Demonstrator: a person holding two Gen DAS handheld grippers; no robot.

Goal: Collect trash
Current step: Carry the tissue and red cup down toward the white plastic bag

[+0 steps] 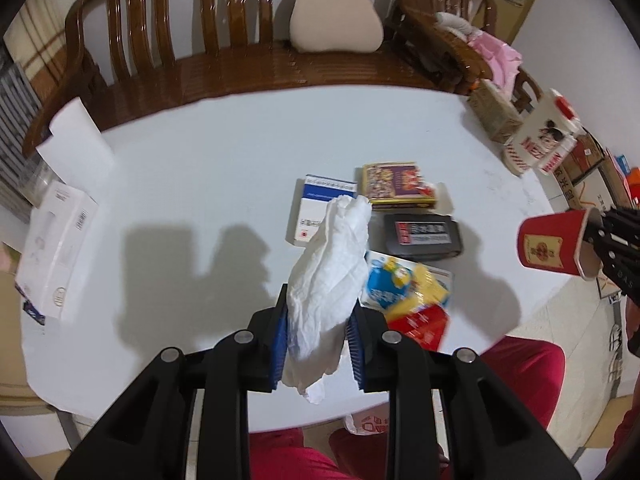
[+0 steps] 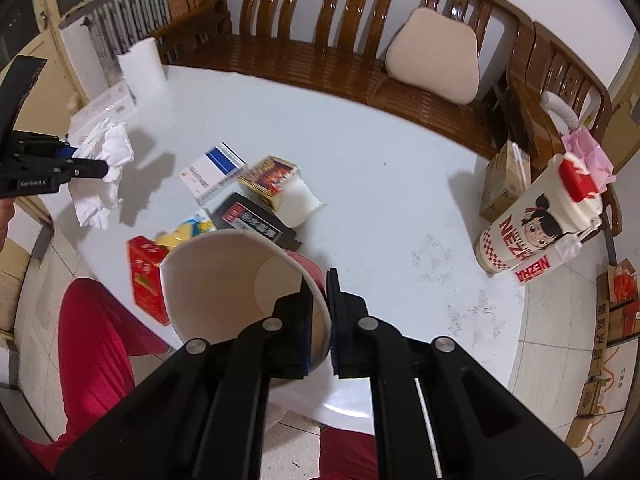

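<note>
So both hands are loaded here. The left gripper is pinching a crumpled white tissue between its blue pads, held up off the white table, and the right gripper has its fingers clamped on the rim wall of a red paper cup, one finger inside, one outside, mouth tipped toward the camera.

Looks to me like the move is stuffing the tissue into the cup. Best bet — turn the cup mouth-up first, bring the tissue over the opening and push it low before letting go, since it's floppy and could snag on the rim.

Still on the table: the blue-and-white box, the red-and-gold box, a black pack and the colourful wrapper.
</note>
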